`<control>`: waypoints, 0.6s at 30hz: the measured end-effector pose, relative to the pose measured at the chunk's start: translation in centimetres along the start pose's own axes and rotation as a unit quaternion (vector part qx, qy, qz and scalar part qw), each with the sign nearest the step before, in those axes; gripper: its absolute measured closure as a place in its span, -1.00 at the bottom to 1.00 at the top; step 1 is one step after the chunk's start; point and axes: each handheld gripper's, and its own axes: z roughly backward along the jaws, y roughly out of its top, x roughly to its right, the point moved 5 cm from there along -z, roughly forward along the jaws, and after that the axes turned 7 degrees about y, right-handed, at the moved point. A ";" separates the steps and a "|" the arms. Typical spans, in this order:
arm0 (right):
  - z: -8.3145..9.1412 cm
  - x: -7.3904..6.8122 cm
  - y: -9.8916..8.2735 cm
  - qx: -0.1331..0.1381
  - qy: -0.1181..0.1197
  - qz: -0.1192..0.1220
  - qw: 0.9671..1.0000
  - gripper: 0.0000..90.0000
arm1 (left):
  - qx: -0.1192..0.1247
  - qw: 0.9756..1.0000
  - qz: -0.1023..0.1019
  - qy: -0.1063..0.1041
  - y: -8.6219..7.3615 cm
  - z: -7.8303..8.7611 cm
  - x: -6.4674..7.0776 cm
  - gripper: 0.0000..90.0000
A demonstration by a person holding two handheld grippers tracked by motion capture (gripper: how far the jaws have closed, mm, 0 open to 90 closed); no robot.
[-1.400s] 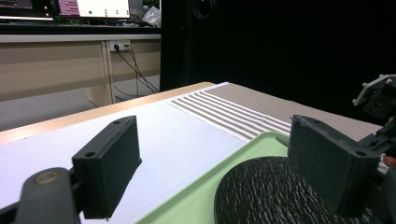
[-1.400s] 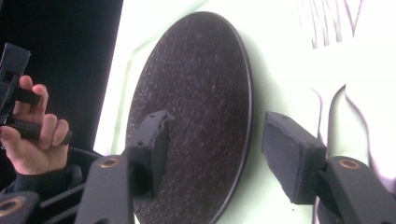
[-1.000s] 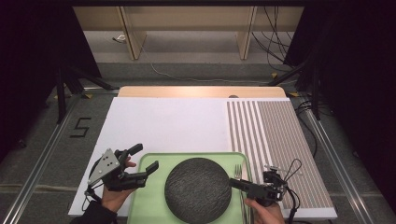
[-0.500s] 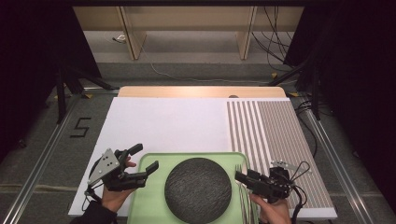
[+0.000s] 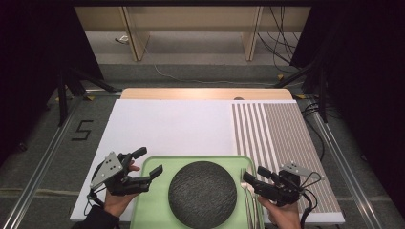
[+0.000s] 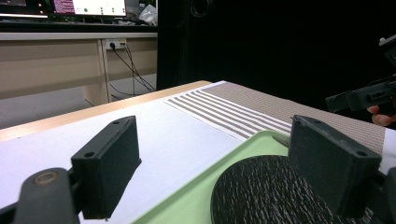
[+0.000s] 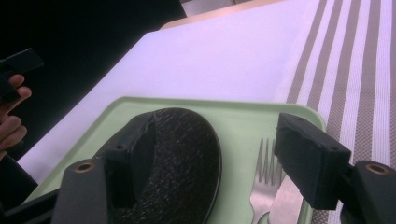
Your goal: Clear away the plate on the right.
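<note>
A green tray (image 5: 150,205) sits at the bench's near edge, holding a dark round plate (image 5: 202,193) with a fork (image 7: 265,179) and knife (image 7: 286,198) lying beside it. The right gripper (image 5: 253,180) hovers over the cutlery, jaws spread and just been opening, nothing between them. The left gripper (image 5: 149,164) hangs spread and empty at the tray's left edge. The place setting looks assembled; little seems left.
</note>
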 end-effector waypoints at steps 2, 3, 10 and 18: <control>0.0 -0.2 0.1 0.003 -0.001 0.015 1.000 -0.35 | 0.000 1.000 -0.001 0.000 0.0 0.0 0.0 -0.64; 0.1 -0.3 0.1 0.005 -0.002 0.023 1.000 -0.35 | 0.000 1.000 -0.001 -0.001 0.0 0.0 0.0 -0.64; 0.2 -0.6 0.3 0.013 0.000 0.041 0.999 -0.40 | -0.003 1.000 -0.002 -0.006 0.0 -0.1 0.2 -0.64; 0.4 -0.6 0.5 0.018 -0.004 0.060 0.998 -0.45 | -0.002 1.000 -0.003 -0.005 0.0 -0.1 0.2 -0.64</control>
